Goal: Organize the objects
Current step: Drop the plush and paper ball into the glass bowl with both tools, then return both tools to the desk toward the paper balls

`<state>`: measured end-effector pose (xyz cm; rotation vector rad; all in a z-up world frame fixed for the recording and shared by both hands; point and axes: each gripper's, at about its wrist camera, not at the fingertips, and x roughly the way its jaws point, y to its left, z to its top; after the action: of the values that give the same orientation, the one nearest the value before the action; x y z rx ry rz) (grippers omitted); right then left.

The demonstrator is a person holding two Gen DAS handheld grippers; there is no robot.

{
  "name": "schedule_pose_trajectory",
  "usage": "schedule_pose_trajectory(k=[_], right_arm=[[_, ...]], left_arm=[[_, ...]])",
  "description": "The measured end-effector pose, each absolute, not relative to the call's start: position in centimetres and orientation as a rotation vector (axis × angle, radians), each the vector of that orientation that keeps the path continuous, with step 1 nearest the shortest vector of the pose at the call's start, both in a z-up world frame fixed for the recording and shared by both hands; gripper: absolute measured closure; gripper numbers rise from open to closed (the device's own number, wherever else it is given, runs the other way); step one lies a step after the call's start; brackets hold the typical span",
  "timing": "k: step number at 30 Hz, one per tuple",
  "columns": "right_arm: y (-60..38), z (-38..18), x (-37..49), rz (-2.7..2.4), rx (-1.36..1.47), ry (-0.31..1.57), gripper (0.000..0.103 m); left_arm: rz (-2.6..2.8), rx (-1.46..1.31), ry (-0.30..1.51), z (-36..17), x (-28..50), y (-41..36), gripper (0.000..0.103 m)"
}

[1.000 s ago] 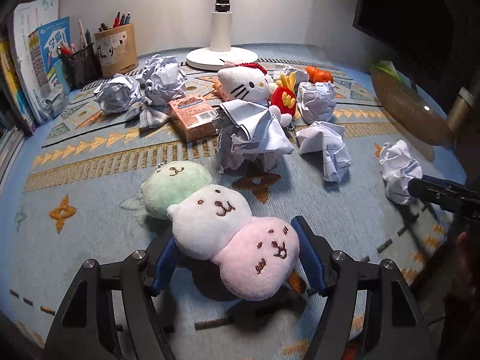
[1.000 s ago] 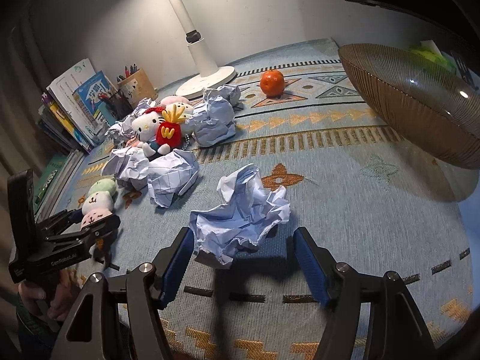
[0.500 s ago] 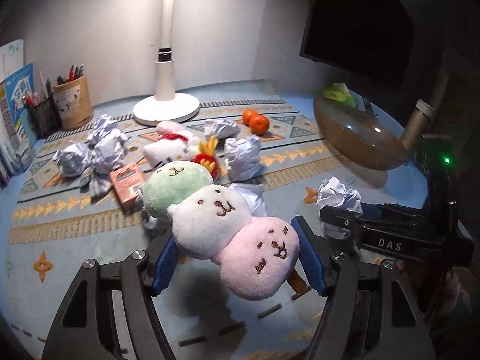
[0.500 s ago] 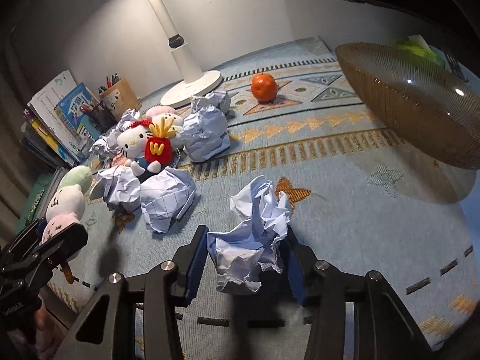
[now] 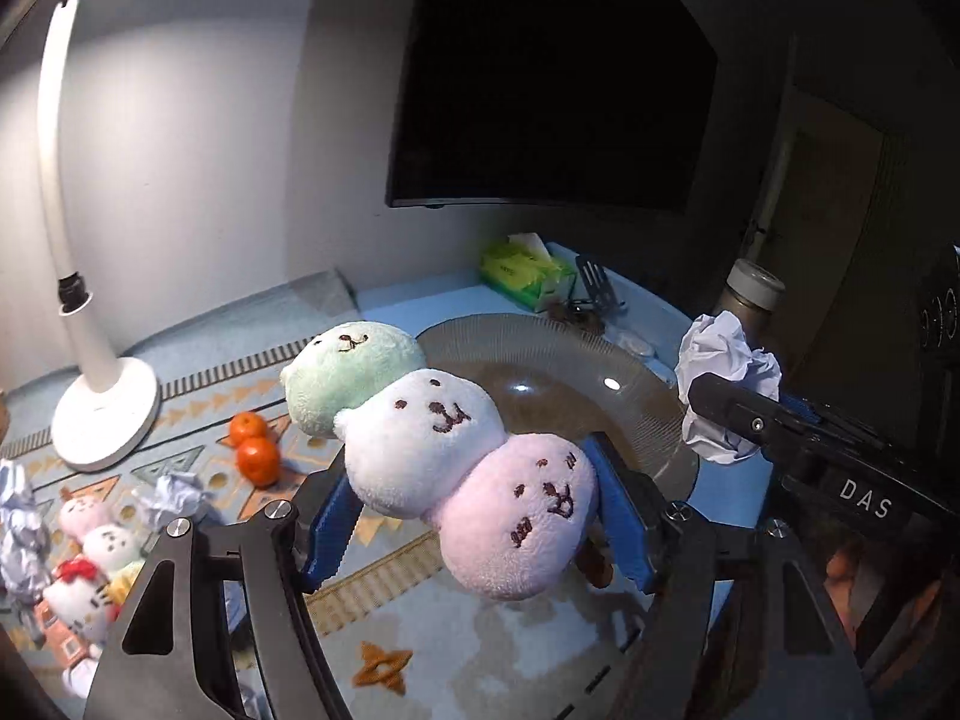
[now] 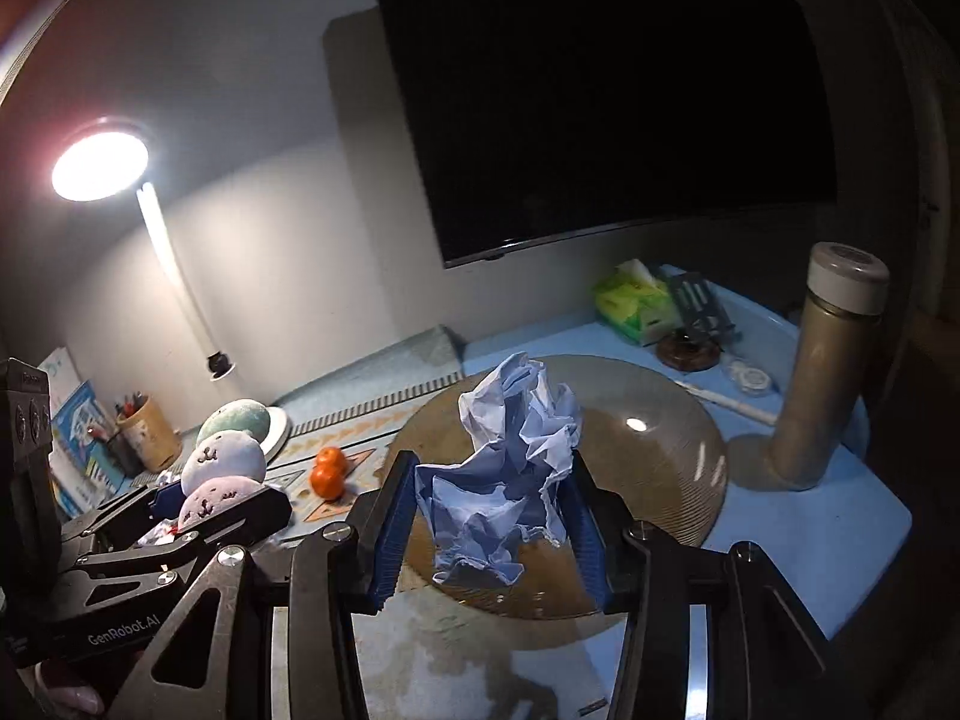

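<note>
1. Looking along the left tongs [image 5: 474, 516], the blue pads clamp the pink end of a three-ball plush toy [image 5: 444, 450], held clear of the worktop [image 5: 420, 654] and aimed at the ribbed bowl [image 5: 558, 354], likely its drop spot. Oranges [image 5: 255, 450] lie well apart.

2. Looking along the right tongs [image 6: 489, 525], they are squeezed on a crumpled paper ball [image 6: 510, 468], poised over the same bowl [image 6: 678, 450], probably for sorting.
</note>
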<state>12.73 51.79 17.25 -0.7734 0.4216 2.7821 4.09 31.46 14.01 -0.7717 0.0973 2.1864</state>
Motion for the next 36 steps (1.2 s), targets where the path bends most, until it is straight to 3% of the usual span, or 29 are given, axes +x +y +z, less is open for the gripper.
schedule_pose_trajectory(k=[9, 12, 13, 14, 19, 30, 36], right_arm=[[55.0, 14.4, 9.8, 2.672, -0.878, 0.514, 0.055], [55.7, 13.9, 9.0, 2.644, -0.901, 0.551, 0.048], [56.0, 13.7, 9.0, 2.638, -0.905, 0.573, 0.043], [56.3, 13.6, 9.1, 2.636, -0.895, 0.592, 0.04], [55.9, 14.0, 10.3, 2.638, -0.845, 0.585, 0.039], [45.0, 18.2, 11.7, 2.953, -0.788, 0.413, 0.039], [37.2, 16.0, 9.8, 3.107, -0.872, 0.341, 0.039]], left_arm=[[2.104, -0.811, 0.102, 12.1, 1.7, 36.5, 0.034], [2.126, -0.801, 0.091, 11.9, 1.0, 37.0, 0.024], [2.132, -0.811, 0.09, 11.9, 0.7, 37.1, 0.012], [2.131, -0.823, 0.073, 11.9, 0.6, 36.8, 0.007], [2.134, -0.802, 0.01, 13.0, 1.3, 34.1, 0.006], [2.48, -0.684, -0.049, 18.3, 7.1, 18.8, 0.002], [2.792, -0.742, -0.188, 16.9, 7.5, 6.4, 0.001]])
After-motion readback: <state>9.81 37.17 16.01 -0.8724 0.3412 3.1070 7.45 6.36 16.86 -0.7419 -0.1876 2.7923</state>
